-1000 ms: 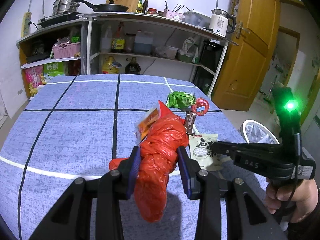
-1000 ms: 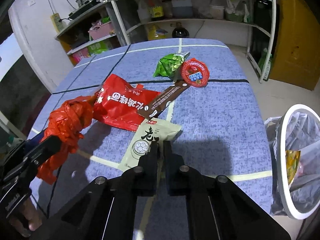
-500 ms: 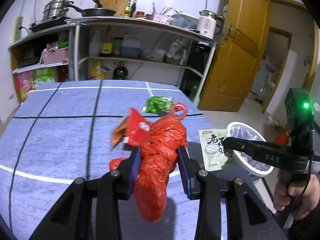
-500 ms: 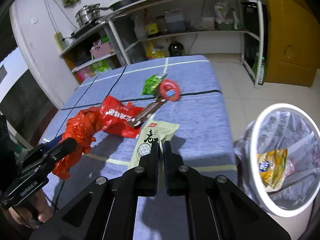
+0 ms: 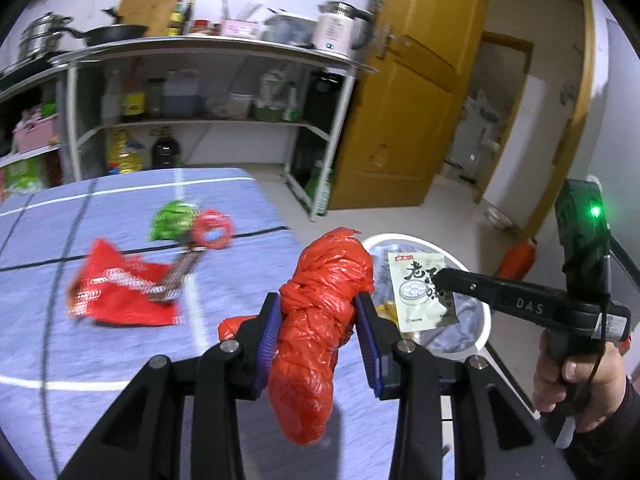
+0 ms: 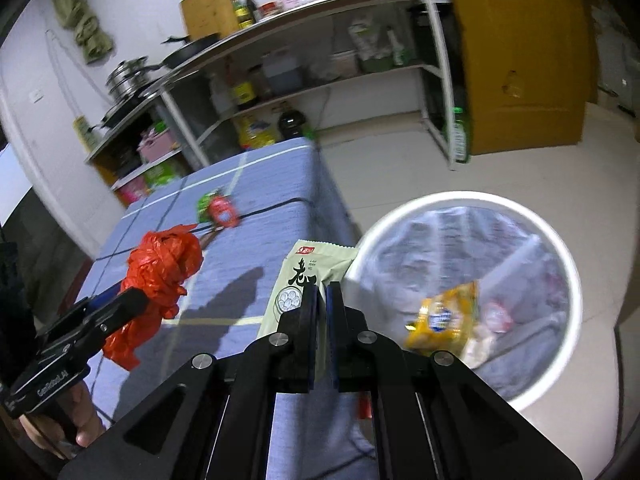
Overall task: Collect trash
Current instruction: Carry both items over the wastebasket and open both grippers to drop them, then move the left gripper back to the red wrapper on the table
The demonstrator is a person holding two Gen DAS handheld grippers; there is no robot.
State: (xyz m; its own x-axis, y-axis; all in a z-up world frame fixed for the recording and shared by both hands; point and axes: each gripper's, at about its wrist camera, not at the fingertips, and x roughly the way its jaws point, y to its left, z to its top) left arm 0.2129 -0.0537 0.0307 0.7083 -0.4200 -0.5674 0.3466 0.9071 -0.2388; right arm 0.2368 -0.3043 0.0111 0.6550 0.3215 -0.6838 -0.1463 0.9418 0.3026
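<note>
My left gripper is shut on a knotted red plastic bag, held above the table's right edge; the bag also shows in the right wrist view. My right gripper is shut on a pale green snack packet, held in the air beside the bin's rim; the packet also shows in the left wrist view. A white round trash bin with a clear liner stands on the floor right of the table and holds a yellow wrapper.
On the blue table lie a red packet, a brown wrapper, a green wrapper and a red round lid. Metal shelves stand behind. A yellow door is at the right.
Both grippers have swung right, away from the table's middle toward the bin. The green packet was lifted off the table and now hangs by the bin's rim.
</note>
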